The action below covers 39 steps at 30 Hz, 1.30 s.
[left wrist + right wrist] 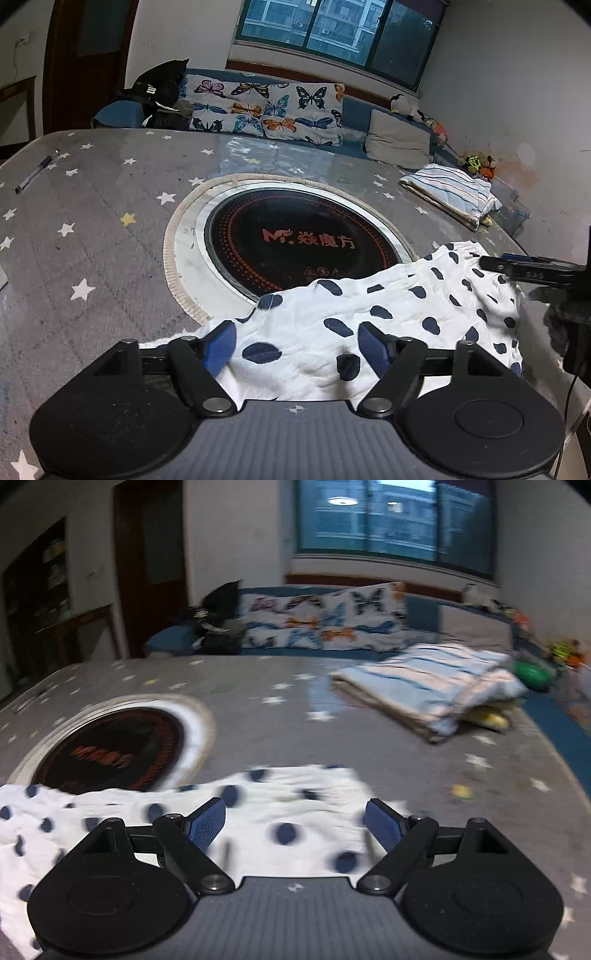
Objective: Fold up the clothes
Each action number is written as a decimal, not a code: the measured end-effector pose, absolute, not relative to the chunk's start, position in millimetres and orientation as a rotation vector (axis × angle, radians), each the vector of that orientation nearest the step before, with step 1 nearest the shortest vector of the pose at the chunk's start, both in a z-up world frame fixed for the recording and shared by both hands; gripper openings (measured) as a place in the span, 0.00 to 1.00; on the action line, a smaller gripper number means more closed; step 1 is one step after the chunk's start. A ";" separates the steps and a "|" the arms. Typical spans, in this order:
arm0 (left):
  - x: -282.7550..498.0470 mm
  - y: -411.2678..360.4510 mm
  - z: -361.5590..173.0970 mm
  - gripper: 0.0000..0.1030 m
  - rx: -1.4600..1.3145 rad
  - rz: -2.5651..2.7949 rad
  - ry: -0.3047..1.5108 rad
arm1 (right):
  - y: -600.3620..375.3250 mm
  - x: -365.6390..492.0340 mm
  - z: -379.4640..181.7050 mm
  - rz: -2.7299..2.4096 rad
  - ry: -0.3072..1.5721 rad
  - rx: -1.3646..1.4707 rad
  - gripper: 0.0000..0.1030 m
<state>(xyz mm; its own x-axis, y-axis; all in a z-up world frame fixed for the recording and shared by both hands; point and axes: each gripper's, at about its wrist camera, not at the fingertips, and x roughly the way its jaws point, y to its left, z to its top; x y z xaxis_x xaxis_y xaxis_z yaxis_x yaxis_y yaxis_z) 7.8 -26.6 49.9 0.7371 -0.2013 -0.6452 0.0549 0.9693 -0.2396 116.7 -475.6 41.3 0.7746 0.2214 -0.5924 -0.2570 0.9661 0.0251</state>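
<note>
Left wrist view: left claw [297, 345] is held wide apart over spotted garment [388, 314]; right claw [295, 825] likewise spread, nothing gripped, on table [258, 686].

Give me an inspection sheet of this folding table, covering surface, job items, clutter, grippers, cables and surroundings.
Surface: grey star-print tablecloth, with a round black cooktop set into the middle.
Job's things: white garment with dark blue spots lies crumpled at the near edge, partly over the cooktop; a folded striped cloth pile sits at the far right.
Clutter: a pen on the far left of the table.
Grippers: left gripper open over the spotted garment; right gripper open over it too; neither pinches cloth.
Cables: a thin dark cable hangs at the right edge.
Surroundings: butterfly-print cushion on a blue sofa, window behind.
</note>
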 end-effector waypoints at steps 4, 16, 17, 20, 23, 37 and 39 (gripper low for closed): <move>6.5 -30.4 52.8 0.84 -0.206 -0.149 0.723 | -504.7 121.0 36.3 0.187 0.655 -0.016 0.78; 1.9 -32.9 62.0 0.96 -0.192 -0.135 0.699 | -514.7 119.1 16.0 0.180 0.708 0.033 0.69; 1.6 -32.6 62.3 0.96 -0.193 -0.133 0.699 | -513.9 117.3 16.4 0.178 0.709 0.028 0.65; 0.5 -32.8 62.7 0.96 -0.196 -0.131 0.699 | -511.4 111.8 17.5 0.172 0.713 0.012 0.60; -0.5 -33.6 62.5 0.96 -0.193 -0.134 0.700 | -513.4 110.4 17.5 0.163 0.708 0.021 0.59; -6.4 -33.4 62.3 0.98 -0.200 -0.126 0.702 | -523.5 103.8 22.4 0.188 0.722 0.111 0.22; -7.5 -32.6 62.9 0.98 -0.201 -0.122 0.698 | -525.9 100.9 23.5 0.189 0.713 0.147 0.19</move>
